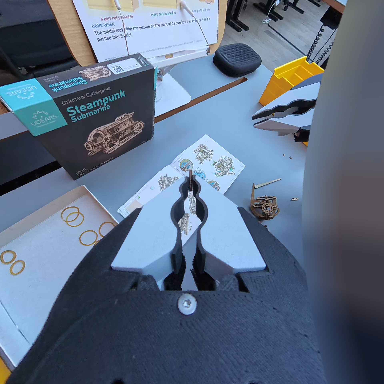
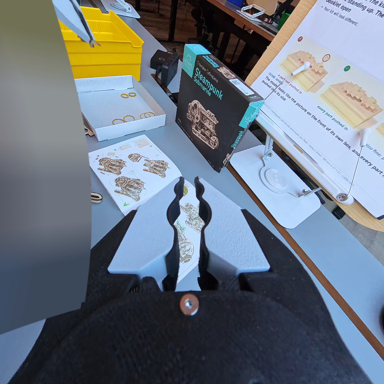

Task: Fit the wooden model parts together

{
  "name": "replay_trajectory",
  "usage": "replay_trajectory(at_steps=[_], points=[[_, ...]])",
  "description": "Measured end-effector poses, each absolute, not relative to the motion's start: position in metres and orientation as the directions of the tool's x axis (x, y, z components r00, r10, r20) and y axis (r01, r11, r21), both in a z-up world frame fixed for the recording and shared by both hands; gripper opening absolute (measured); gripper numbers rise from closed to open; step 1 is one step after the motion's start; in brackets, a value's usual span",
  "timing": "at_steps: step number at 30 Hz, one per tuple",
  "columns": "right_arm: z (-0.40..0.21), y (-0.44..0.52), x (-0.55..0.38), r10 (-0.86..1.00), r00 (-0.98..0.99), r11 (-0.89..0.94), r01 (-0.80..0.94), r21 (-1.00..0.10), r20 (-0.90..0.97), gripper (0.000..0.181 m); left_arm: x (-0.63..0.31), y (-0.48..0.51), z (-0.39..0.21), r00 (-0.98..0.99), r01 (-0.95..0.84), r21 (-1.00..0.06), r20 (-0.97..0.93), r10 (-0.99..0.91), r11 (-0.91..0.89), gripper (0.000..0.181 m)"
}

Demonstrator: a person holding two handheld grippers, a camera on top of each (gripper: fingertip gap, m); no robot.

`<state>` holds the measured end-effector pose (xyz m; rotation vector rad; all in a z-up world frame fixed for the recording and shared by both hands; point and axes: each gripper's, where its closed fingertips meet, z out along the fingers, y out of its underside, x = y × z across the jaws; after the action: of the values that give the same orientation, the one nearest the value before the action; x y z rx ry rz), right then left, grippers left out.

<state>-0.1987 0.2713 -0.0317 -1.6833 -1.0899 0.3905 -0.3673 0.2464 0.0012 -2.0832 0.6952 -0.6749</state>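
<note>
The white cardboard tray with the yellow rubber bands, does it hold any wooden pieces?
No, the white cardboard tray holds only yellow rubber bands on its bare floor.

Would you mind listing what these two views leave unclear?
- Wooden piece in the left gripper: edge-on, shape unreadable, left wrist view.
- Half-built wooden model: too small for joints.
- Instruction booklet: partly behind the right gripper, right wrist view.
</note>
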Motion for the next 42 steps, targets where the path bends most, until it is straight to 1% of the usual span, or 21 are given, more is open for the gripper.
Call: replay_trajectory(at_steps=[6,13,15,19,25,34,39,42], points=[[-0.019,0.261,-0.204,0.819,0.513,-0.008,0.457,-0.89,0.256,0.008,-0.354,0.241,-0.006,0.675,-0.282,-0.806,0.218,-0.704,-0.521,0.001],[0.02,0.236,-0.208,0.801,0.5,0.097,0.434,-0.896,0.329,0.009,-0.339,0.229,0.003,0.641,-0.301,-0.821,0.203,-0.741,-0.485,0.001],[0.03,0.227,-0.213,0.813,0.485,0.119,0.402,-0.908,0.321,0.009,-0.332,0.225,0.003,0.624,-0.314,-0.822,0.199,-0.756,-0.475,0.001],[0.038,0.212,-0.226,0.857,0.447,0.1,0.34,-0.935,0.254,0.009,-0.319,0.215,-0.001,0.599,-0.361,-0.804,0.188,-0.779,-0.472,0.001],[0.036,0.204,-0.231,0.859,0.441,0.092,0.367,-0.926,0.26,0.009,-0.317,0.197,0.005,0.601,-0.386,-0.809,0.144,-0.786,-0.444,0.001],[0.022,0.215,-0.232,0.869,0.445,0.041,0.37,-0.928,0.215,0.009,-0.35,0.201,0.018,0.671,-0.34,-0.826,0.122,-0.732,-0.449,0.0],[0.011,0.227,-0.228,0.863,0.464,0.004,0.387,-0.922,0.198,0.009,-0.349,0.207,0.012,0.647,-0.358,-0.812,0.14,-0.75,-0.46,0.001],[0.005,0.23,-0.229,0.868,0.463,-0.019,0.393,-0.919,0.18,0.009,-0.348,0.208,0.01,0.623,-0.344,-0.809,0.182,-0.76,-0.476,0.001]])
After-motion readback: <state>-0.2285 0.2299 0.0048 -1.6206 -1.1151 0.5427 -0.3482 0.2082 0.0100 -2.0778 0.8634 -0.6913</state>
